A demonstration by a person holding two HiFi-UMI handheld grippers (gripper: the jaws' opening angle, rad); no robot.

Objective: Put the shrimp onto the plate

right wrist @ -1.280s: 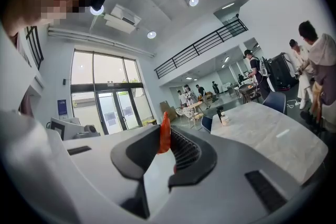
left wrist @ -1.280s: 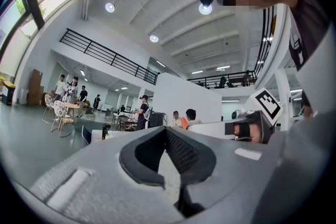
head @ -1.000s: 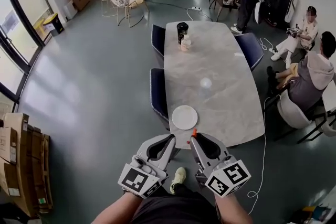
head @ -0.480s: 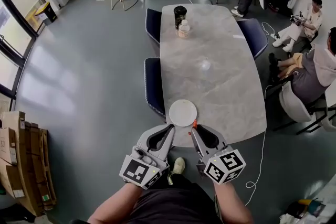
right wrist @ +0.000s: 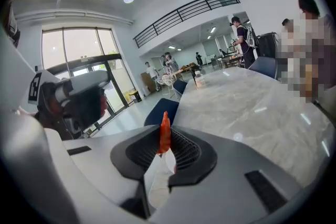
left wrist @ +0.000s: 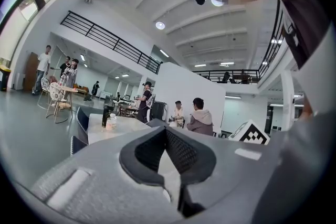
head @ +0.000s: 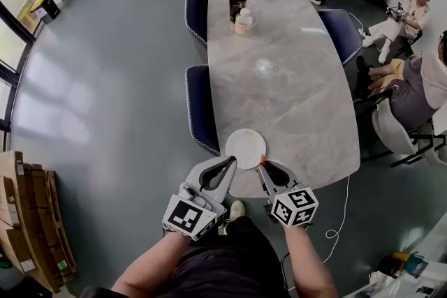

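A white round plate (head: 245, 148) lies near the front edge of the grey marble table (head: 293, 87). My right gripper (head: 262, 163) is shut on an orange-red shrimp (right wrist: 165, 131) whose tail sticks up past the jaw tips. In the head view the shrimp (head: 261, 159) shows as a small red tip at the plate's right rim. My left gripper (head: 231, 162) is shut with nothing between its jaws, its tip just at the plate's near rim. The left gripper (left wrist: 176, 186) fills the lower half of its own view.
A black cup (head: 238, 0) and a small bottle (head: 243, 21) stand at the table's far end. Dark blue chairs (head: 197, 108) line the left side, with another at the far right (head: 341, 31). People (head: 419, 73) sit right of the table. Cardboard boxes (head: 31, 220) lie on the floor at left.
Both grippers have come closer to the table; their tips now reach the plate's near rim. The right gripper still holds the shrimp.
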